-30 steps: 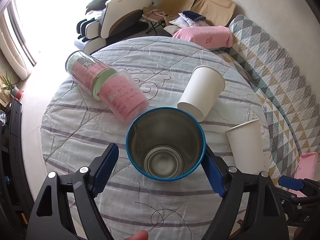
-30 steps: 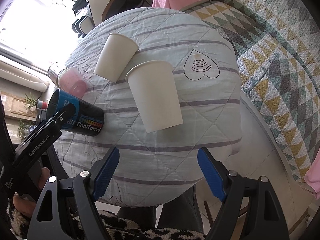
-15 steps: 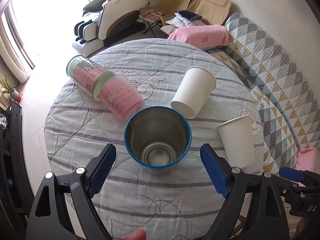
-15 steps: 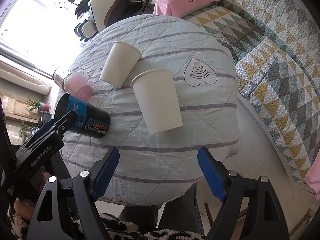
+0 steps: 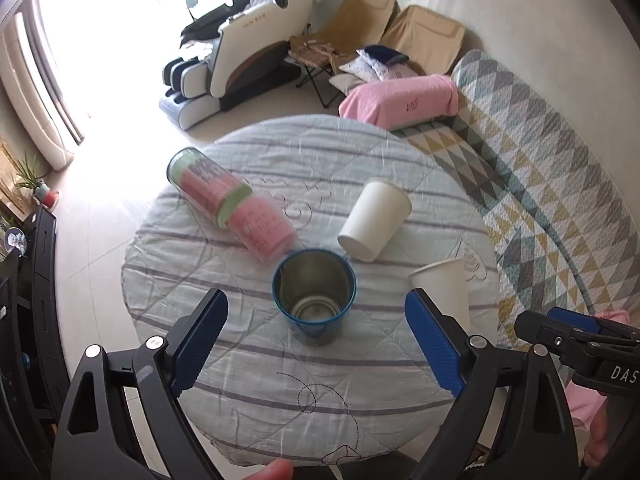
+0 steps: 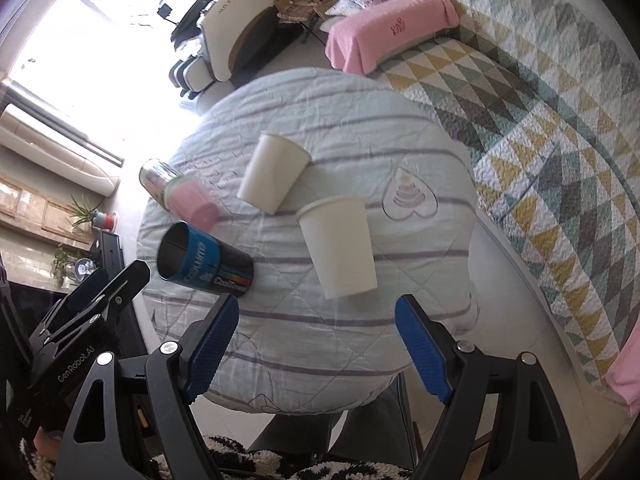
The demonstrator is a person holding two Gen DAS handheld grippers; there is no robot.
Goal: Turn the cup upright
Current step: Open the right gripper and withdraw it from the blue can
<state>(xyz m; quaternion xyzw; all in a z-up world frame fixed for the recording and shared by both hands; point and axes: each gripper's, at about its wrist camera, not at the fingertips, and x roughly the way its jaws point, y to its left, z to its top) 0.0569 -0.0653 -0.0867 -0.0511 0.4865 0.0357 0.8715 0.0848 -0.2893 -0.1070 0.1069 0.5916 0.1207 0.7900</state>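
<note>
Blue-rimmed metal cup [image 5: 313,297] stands upright mid-worktop, mouth up. Left claw [image 5: 316,344] wide open, empty, clear of it; right claw [image 6: 316,344] likewise, likely awaiting the upside-down white paper cup [image 6: 338,246].

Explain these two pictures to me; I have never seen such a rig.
There is no robot here. A person holds a two-finger clamp tool in each hand, and each one carries a fisheye camera looking along its blue fingers. One picture is taken from the left tool, the other from the right tool. Both are open and hold nothing. On the round quilted table, a blue tin cup stands mouth up, just ahead of the left tool. Behind it, nested pink plastic cups and a white paper cup lie on their sides. A second paper cup sits nearer the right tool; I cannot tell which way up it is.
</note>
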